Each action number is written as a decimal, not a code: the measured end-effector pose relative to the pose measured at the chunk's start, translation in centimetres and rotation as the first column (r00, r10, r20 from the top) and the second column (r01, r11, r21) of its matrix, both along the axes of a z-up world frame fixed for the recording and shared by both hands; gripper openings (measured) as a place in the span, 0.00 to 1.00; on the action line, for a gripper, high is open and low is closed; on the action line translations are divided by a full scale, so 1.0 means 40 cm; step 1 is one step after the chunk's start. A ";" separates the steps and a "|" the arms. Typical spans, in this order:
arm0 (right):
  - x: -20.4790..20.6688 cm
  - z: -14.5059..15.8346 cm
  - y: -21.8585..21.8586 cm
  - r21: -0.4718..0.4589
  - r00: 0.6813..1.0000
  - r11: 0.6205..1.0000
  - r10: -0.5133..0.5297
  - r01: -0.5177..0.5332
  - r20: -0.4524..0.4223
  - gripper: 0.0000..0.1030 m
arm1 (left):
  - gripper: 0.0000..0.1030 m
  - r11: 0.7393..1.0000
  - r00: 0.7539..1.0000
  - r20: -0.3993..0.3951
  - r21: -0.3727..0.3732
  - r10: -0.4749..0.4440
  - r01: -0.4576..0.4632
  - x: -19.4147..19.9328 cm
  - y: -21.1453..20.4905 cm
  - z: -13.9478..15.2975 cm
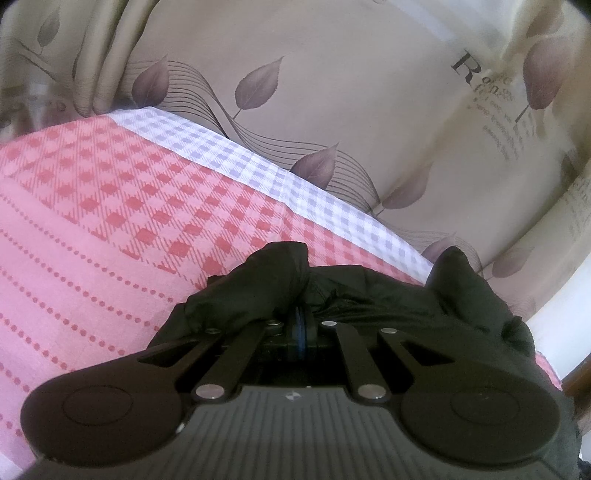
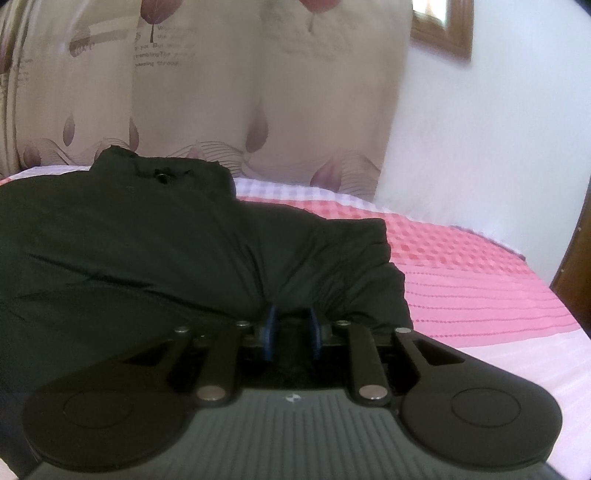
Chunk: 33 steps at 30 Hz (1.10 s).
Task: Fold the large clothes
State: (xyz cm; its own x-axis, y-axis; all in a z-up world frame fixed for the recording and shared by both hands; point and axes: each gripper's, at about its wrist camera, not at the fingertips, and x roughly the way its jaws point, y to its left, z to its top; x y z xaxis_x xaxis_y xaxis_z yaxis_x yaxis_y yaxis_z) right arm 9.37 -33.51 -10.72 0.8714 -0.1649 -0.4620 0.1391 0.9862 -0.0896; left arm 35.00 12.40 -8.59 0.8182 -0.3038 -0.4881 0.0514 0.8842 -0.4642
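A large black padded jacket [image 2: 129,243] lies on a bed with a pink checked sheet [image 2: 480,280]. In the left wrist view my left gripper [image 1: 302,314] is shut on a bunched fold of the black jacket [image 1: 369,291], and the cloth drapes over the fingertips and hides them. In the right wrist view my right gripper [image 2: 290,321] has its blue pads a small gap apart, and the jacket's edge bulges over and between them. Its fingertips are hidden by the cloth. The jacket's collar [image 2: 162,173] lies at the far side.
The pink sheet [image 1: 110,221] has a white and lilac checked band [image 1: 258,170] at its far edge. A beige curtain with leaf prints [image 1: 332,92] hangs behind the bed. A white wall [image 2: 498,129] and a wooden frame [image 2: 443,33] stand at the right.
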 end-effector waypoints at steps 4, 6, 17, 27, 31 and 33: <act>-0.001 0.000 -0.001 -0.001 1.000 1.000 -0.008 0.008 0.004 0.22 | 0.11 1.000 1.000 0.001 0.007 -0.001 0.001 0.000 -0.001 0.000; -0.002 0.001 -0.001 -0.001 1.000 1.000 -0.011 0.011 0.005 0.22 | 0.11 1.000 1.000 0.002 0.008 -0.001 0.001 0.000 -0.001 0.000; -0.005 0.002 -0.002 0.007 1.000 1.000 -0.020 0.020 0.012 0.27 | 0.11 1.000 1.000 -0.014 -0.006 -0.017 0.017 0.004 0.003 0.000; -0.007 0.004 -0.015 0.035 0.999 0.999 -0.039 0.039 0.018 0.35 | 0.19 0.981 0.980 -0.085 -0.098 -0.178 0.170 0.047 0.070 0.039; -0.006 0.004 -0.015 0.035 0.999 0.999 -0.041 0.040 0.019 0.37 | 0.95 0.946 0.951 0.051 -0.096 -0.306 0.310 0.024 0.113 0.104; -0.007 0.003 -0.015 0.034 0.999 0.998 -0.049 0.048 0.021 0.41 | 0.99 0.948 0.947 0.089 -0.050 -0.308 0.313 0.013 0.137 0.127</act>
State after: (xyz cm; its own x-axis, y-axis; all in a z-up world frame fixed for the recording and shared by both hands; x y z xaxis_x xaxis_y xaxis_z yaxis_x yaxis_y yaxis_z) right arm 9.09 -34.10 -10.59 0.8728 -0.1915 -0.4489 0.1881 0.9807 -0.0526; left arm 35.53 17.86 -3.52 0.7134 -0.5771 -0.3976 0.3575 0.7877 -0.5018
